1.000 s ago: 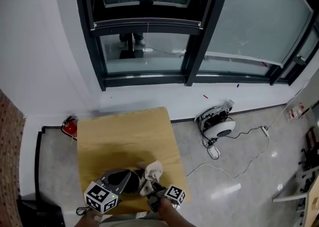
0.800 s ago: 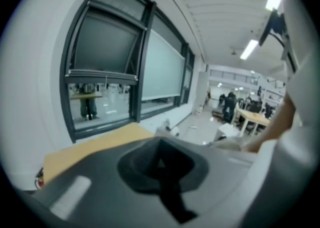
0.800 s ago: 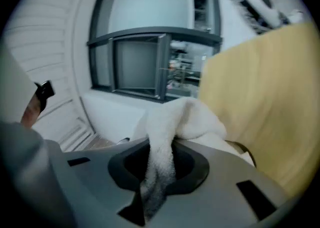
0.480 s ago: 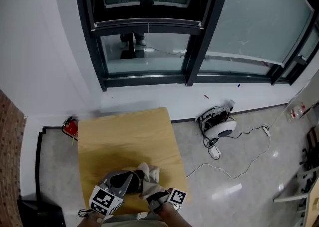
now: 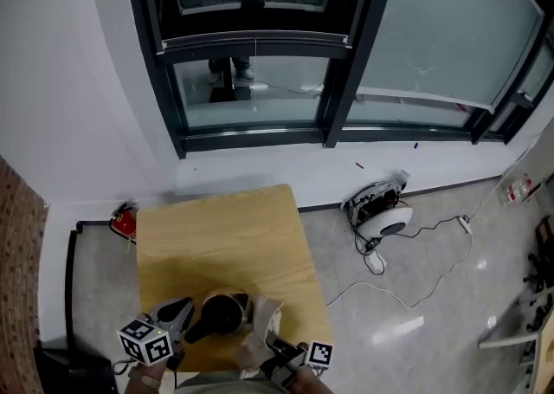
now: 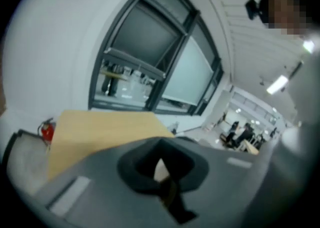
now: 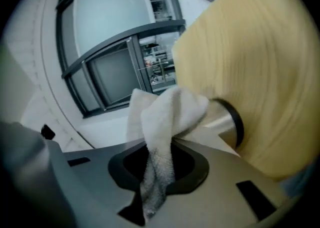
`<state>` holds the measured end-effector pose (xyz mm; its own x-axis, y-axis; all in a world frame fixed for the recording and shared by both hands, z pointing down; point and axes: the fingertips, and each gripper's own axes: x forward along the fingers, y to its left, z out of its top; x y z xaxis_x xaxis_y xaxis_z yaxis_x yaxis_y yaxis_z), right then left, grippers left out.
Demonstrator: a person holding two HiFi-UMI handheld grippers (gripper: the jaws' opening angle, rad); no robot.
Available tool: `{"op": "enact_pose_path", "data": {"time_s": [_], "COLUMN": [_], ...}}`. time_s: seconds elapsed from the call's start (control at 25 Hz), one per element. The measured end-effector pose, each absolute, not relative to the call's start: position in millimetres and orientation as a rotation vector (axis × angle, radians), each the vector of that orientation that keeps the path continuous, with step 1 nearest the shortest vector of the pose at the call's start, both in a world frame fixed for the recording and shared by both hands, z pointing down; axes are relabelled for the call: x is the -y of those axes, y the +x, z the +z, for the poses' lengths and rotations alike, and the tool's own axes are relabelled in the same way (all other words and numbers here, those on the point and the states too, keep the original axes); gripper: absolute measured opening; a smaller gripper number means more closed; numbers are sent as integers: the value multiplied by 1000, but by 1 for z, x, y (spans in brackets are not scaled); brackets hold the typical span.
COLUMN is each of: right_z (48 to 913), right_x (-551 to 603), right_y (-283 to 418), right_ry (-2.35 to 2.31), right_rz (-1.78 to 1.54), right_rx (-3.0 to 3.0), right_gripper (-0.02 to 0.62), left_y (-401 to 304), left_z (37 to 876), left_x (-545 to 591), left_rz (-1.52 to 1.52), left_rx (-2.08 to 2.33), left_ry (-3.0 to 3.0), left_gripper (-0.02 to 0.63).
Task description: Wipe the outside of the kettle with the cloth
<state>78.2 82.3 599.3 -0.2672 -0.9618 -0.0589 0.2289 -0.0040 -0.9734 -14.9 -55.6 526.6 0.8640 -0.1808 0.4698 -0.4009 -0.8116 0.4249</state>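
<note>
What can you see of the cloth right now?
The cloth is a white, towel-like rag with a nubby pile, bunched into soft folds. The right gripper is shut on its lower part, and a short tail hangs out below the jaws. Its bunched upper end appears to lie against the steel side of the kettle, near the front of the wooden table.

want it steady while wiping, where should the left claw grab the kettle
Probably by the black handle, coming from the near-left side of the kettle. The handle juts out toward the left claw as a narrow bar, while the body is round and wide and the cloth sits at its right side.
</note>
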Motion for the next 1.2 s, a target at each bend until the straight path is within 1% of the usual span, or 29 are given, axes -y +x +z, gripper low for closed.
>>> {"op": "enact_pose_path", "data": {"time_s": [0.08, 0.16, 0.28, 0.44, 0.52, 0.64, 0.72, 0.8, 0.84, 0.88, 0.92, 0.96, 1.08, 1.12, 1.16, 1.2], "right_z": [591, 596, 609, 613, 583, 532, 547, 611, 649, 675, 679, 657, 544, 540, 563, 605], "right_x": [-88, -82, -69, -58, -53, -45, -33, -24, -23, -22, -20, -15, 3, 7, 11, 14], "right_y": [63, 61, 83, 114, 114, 95, 85, 93, 101, 106, 107, 104, 86, 85, 89, 96], "right_ry": [-786, -835, -917, -963, -913, -838, -933, -1152, -1256, -1325, -1341, -1298, -1039, -1038, -1113, -1235], "right_rz": [-1542, -1565, -1527, -1447, -1388, -1265, -1287, -1441, -1542, -1625, -1653, -1602, -1218, -1184, -1248, -1392], "right_rx": [-1198, -1208, -1138, -1045, -1146, -1504, -1648, -1583, -1500, -1445, -1461, -1557, -1925, -1973, -1973, -1918], "right_gripper": [69, 69, 69, 69, 69, 69, 69, 69, 69, 69, 69, 69, 69, 69, 69, 69], "left_y": [-40, -52, -50, -39, -37, -14, 11, 31, 35, 36, 36, 35, 36, 35, 35, 36], "left_z": [551, 561, 560, 560, 538, 492, 493, 507, 510, 512, 512, 512, 513, 514, 514, 514], "left_x": [46, 31, 6, -40, -39, -15, -14, -20, -21, -21, -21, -20, -20, -19, -19, -20], "left_rz": [575, 483, 327, 354, 394, 436, 591, 784, 827, 834, 827, 822, 813, 812, 813, 816], "left_rx": [428, 440, 430, 275, 242, 239, 157, 90, 87, 97, 108, 112, 94, 93, 95, 97], "left_ry": [2352, 2212, 2041, 1942, 2078, 2496, 2734, 2860, 2891, 2900, 2895, 2888, 2885, 2887, 2887, 2888], "left_gripper": [-11, -14, -14, -14, -14, -14, -14, -14, 2, 3, 3, 3, 3, 3, 3, 3]}}
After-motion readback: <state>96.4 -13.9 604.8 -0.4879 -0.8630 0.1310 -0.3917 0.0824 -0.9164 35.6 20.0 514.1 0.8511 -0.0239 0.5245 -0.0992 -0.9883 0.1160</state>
